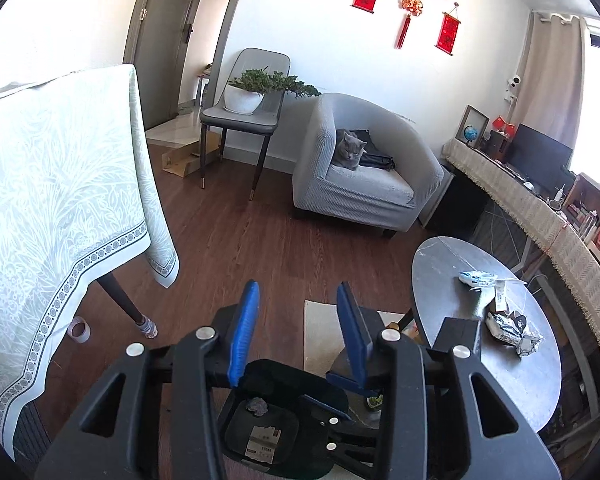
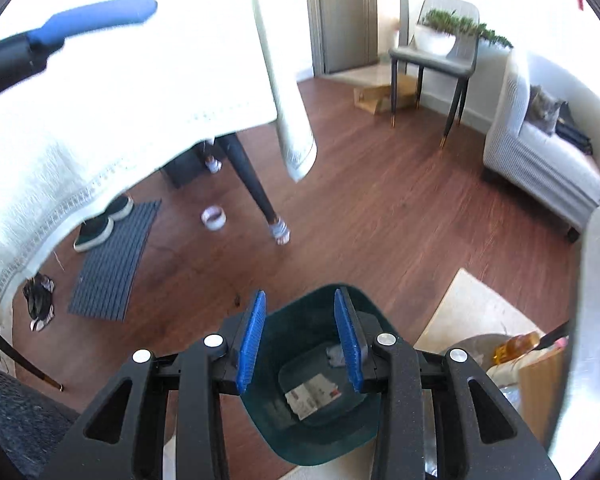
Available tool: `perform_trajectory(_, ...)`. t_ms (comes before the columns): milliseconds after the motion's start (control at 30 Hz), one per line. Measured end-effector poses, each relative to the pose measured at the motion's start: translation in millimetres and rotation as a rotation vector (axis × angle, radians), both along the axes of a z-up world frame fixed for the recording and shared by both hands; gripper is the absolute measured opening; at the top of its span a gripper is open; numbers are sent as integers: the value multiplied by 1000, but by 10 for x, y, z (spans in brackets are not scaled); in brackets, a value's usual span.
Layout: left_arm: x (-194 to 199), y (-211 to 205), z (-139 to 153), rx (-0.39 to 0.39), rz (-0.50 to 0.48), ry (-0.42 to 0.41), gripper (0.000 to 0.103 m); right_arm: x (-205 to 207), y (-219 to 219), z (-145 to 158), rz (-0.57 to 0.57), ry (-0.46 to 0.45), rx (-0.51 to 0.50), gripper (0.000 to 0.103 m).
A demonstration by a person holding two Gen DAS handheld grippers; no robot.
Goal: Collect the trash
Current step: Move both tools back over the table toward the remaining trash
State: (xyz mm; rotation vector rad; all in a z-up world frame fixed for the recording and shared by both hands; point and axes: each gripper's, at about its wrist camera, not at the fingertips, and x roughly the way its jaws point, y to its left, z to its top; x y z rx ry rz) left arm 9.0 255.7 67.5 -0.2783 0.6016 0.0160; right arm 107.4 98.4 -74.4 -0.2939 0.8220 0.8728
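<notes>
A dark green trash bin (image 2: 320, 444) stands on the floor below both grippers; it also shows in the left wrist view (image 1: 260, 460). Inside lie a printed paper scrap (image 2: 314, 396) (image 1: 262, 442) and a grey crumpled wad (image 1: 257, 406) (image 2: 334, 354). My right gripper (image 2: 300, 338) is open and empty, right above the bin's mouth. My left gripper (image 1: 296, 330) is open and empty, higher above the bin. On the round grey table (image 1: 440, 276) lie a blue-white wrapper (image 1: 478, 279), a paper strip (image 1: 500, 294) and a crumpled black-white bag (image 1: 510, 326).
A table with a pale green cloth (image 1: 60, 200) stands to the left, its leg (image 1: 126, 302) by a tape roll (image 1: 80, 330). A grey armchair (image 1: 364, 196) holds a cat (image 1: 350, 152). A chair with a potted plant (image 1: 246, 98) is behind. Shoes (image 2: 100, 224) and a mat (image 2: 114, 256) lie under the table.
</notes>
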Motion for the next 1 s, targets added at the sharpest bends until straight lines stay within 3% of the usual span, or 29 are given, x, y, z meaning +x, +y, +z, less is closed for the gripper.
perform_trajectory(300,68,-321,83,-10,-53,-20,50,32,-389,349,-53,-67,55,36)
perform_trajectory(700,174,-830,133,16,-109,-42,62,64,-1252,750,-190,-162,110,36)
perform_trajectory(1000,322,-1410,88,16,-189,-40,67,74,-1925,820,-313,-209,116,40)
